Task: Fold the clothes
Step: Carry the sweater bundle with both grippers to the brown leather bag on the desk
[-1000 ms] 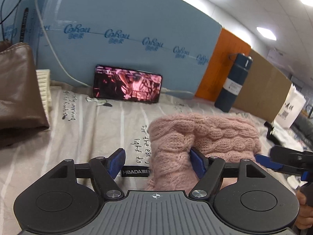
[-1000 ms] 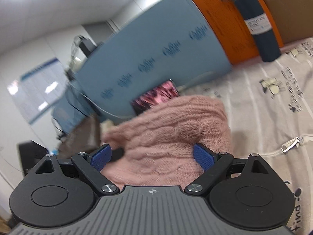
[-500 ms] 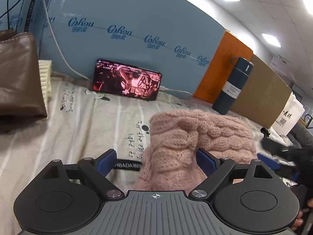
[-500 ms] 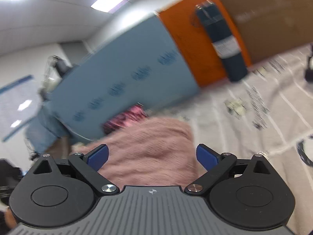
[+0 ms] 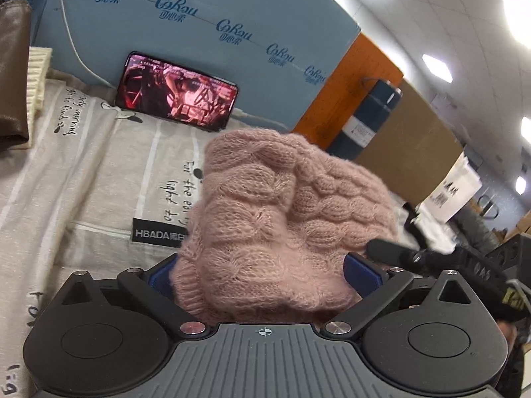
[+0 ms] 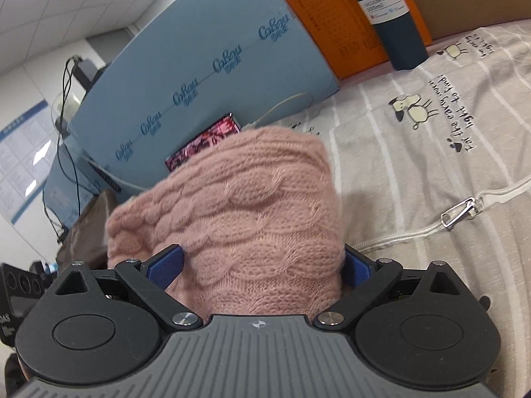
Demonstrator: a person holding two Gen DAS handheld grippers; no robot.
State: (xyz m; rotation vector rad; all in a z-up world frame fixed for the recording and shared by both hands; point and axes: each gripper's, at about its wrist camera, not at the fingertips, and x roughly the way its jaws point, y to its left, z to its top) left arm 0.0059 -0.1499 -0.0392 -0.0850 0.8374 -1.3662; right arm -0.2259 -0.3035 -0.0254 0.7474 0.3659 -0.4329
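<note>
A pink cable-knit sweater (image 5: 265, 205) lies bundled in a thick fold on the printed bedsheet (image 5: 83, 172). My left gripper (image 5: 262, 277) is at its near end. Its jaws are opening wide, and the knit bulges between the blue pads and covers part of the left one. In the right wrist view the same sweater (image 6: 239, 199) fills the gap of my right gripper (image 6: 262, 265). Its jaws also stand wide, with the blue pads at the bundle's two sides and not squeezing it.
A lit phone (image 5: 176, 99) leans on a blue foam board (image 5: 199, 33) at the back. A dark blue flask (image 5: 365, 122) stands before an orange panel. Brown leather clothing (image 5: 13, 73) and a cream knit (image 5: 36, 76) lie at the left. A zipper pull (image 6: 458, 215) lies on the sheet at the right.
The left jaws have spread from a hold on the sweater's edge to wide open. The right gripper has rolled and come in, so the bundle now sits between its pads.
</note>
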